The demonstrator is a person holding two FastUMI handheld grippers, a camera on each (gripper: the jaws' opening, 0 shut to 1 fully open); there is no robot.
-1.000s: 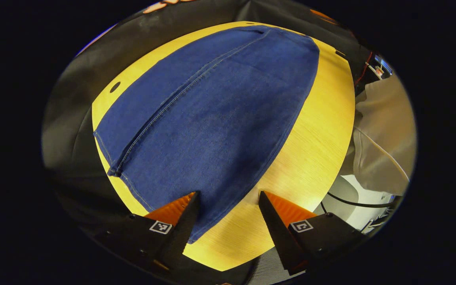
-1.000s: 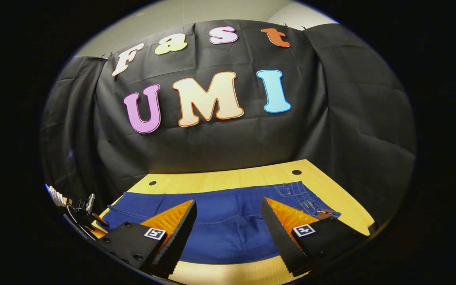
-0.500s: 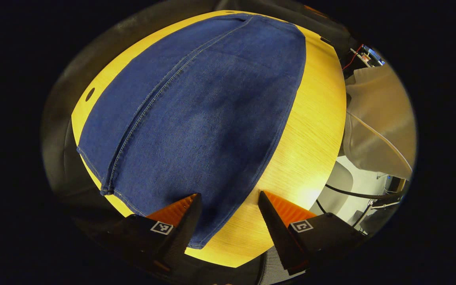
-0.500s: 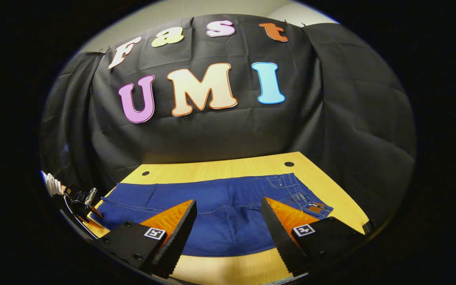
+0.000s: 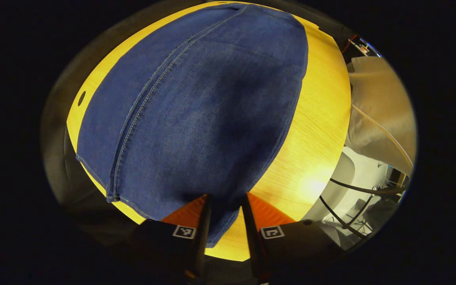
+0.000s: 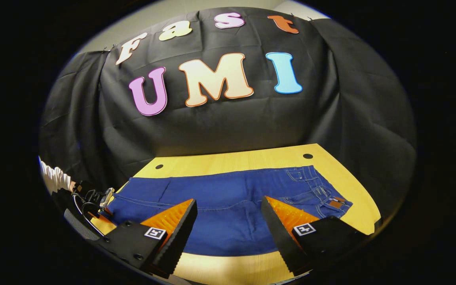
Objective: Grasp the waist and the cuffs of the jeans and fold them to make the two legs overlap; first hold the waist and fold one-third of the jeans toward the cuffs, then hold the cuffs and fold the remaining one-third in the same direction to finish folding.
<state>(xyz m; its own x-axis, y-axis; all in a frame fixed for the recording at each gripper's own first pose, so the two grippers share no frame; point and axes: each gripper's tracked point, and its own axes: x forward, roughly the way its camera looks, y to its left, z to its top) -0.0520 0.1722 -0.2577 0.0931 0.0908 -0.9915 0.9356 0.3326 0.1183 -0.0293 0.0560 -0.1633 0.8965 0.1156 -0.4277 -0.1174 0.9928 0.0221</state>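
Left gripper view: the jeans lie flat on the yellow table, spread out lengthwise with the legs side by side. The left gripper sits at the cuff end, its two fingers drawn close together over the corner of the near leg's hem. The denim edge runs between them, but whether both pads actually press on the cloth cannot be told, as the contact lies in shadow.

Right gripper view: the right gripper hangs above the near long edge of the jeans, fingers spread wide and holding nothing. The waist, with its pockets and leather patch, lies toward the right end of the table. At the far left of this view a sleeve and the other tool appear at the cuff end.

Assessment: the work stands at its opening. No fold is visible; the legs do not overlap and the garment lies at full length. The cuff grasp appears under way; the waist is not yet taken. Remaining, by my judgement: secure the waist, lay one leg over the other, then both third-folds.
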